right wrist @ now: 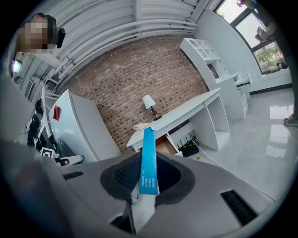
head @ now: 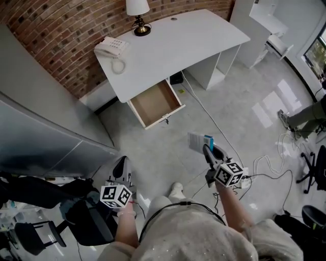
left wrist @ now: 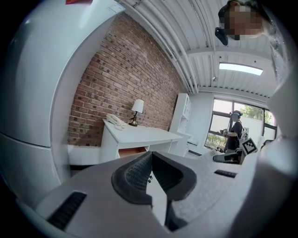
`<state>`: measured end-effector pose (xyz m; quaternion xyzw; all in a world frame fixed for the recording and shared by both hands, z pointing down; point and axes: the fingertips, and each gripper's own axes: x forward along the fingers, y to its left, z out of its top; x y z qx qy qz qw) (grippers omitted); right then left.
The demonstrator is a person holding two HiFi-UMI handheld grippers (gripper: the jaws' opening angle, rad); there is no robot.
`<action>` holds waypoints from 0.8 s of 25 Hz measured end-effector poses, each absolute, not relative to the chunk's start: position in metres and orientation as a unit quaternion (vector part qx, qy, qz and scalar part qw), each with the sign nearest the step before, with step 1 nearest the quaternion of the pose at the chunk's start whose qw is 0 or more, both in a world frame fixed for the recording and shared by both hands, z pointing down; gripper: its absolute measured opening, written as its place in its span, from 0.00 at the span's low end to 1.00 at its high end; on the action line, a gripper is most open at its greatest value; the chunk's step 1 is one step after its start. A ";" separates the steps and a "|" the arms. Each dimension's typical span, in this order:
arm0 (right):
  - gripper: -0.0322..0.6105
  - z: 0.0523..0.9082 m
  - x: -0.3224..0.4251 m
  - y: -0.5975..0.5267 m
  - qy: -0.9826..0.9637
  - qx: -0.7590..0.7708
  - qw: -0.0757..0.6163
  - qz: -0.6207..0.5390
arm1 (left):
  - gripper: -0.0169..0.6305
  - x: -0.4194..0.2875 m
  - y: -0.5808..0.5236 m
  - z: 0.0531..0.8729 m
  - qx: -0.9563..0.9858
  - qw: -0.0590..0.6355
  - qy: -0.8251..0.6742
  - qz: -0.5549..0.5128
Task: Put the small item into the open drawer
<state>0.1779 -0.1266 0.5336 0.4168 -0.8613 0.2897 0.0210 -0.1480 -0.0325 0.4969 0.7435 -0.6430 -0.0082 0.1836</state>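
A small flat box (head: 199, 142), white with a blue edge, is clamped upright between the jaws of my right gripper (head: 208, 150), above the grey floor. In the right gripper view the box's blue edge (right wrist: 148, 160) rises out of the right gripper (right wrist: 147, 173). The open drawer (head: 157, 103), wooden inside and empty, sticks out of the white desk (head: 183, 41) farther ahead and a little left; the drawer (right wrist: 162, 145) shows beyond the box. My left gripper (head: 122, 163) hangs low at the left, shut with nothing in it; the left gripper (left wrist: 150, 166) points toward the desk (left wrist: 139, 135).
A lamp (head: 137, 15) and a white telephone (head: 112, 48) stand on the desk. Cables and a power strip (head: 246, 178) lie on the floor by my right side. A large grey cabinet (head: 46, 132) stands at the left, an office chair (head: 30, 234) below it. A person's leg (head: 305, 114) shows at the right edge.
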 end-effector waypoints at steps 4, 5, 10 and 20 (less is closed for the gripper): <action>0.17 0.535 0.172 -0.130 -0.864 0.410 0.022 0.291 | 0.04 -0.146 -0.036 0.497 0.745 0.185 -0.641 -0.004; 0.17 0.537 0.171 -0.131 -0.864 0.409 0.024 0.292 | 0.04 -0.145 -0.036 0.497 0.746 0.185 -0.639 -0.002; 0.17 0.545 0.164 -0.134 -0.861 0.408 0.024 0.301 | 0.04 -0.147 -0.037 0.502 0.749 0.193 -0.634 0.011; 0.17 0.557 0.132 -0.158 -0.862 0.399 0.042 0.311 | 0.04 -0.174 -0.083 0.514 0.749 0.202 -0.631 0.008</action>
